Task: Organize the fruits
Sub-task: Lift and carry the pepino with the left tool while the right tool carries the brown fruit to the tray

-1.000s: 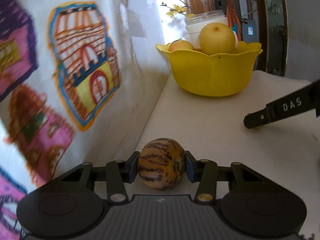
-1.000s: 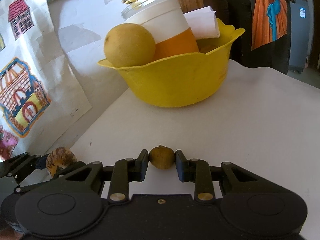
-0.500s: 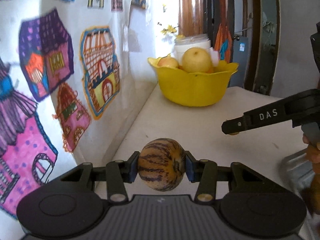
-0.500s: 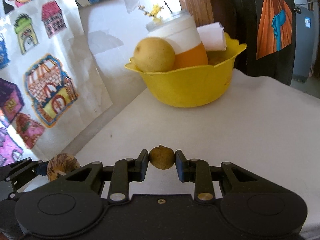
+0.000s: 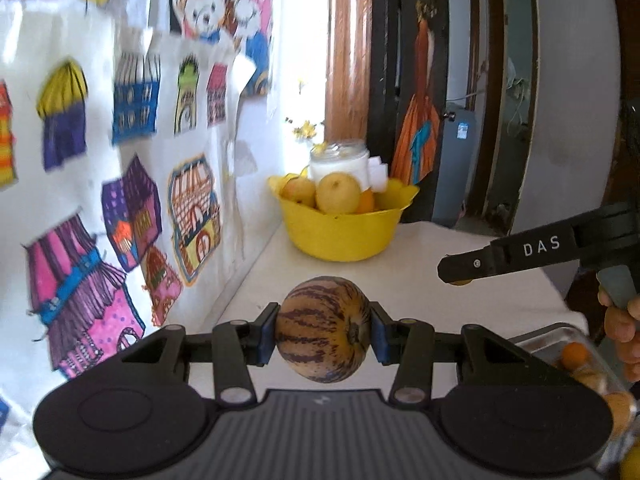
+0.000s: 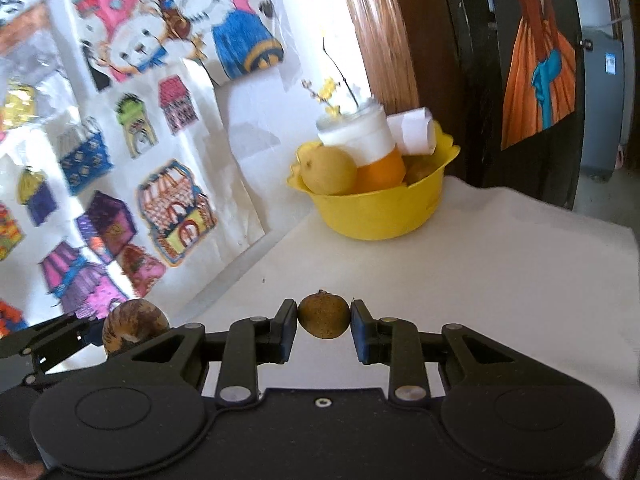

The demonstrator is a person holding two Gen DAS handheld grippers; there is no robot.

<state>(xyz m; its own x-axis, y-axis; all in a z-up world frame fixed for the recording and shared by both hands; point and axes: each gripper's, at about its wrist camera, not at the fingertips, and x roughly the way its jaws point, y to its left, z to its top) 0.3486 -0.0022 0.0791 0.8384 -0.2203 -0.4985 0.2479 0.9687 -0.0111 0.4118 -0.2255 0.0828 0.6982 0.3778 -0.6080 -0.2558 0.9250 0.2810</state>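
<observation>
Holding tight matters: the left gripper (image 5: 324, 330) is squeezing the striped fruit (image 5: 323, 329), the right gripper (image 6: 324, 318) the small brown fruit (image 6: 324, 316) (yellow bowl (image 6: 376, 216) is waiting far ahead).

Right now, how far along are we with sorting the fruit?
Partly done, it seems. The yellow bowl at the back of the table already holds a few yellow fruits beside a jar. In hand: the left tongs grip a striped melon, the right tongs a small brown fruit. Left: setting both down, plus small fruits in a clear container at the near edge.
</observation>
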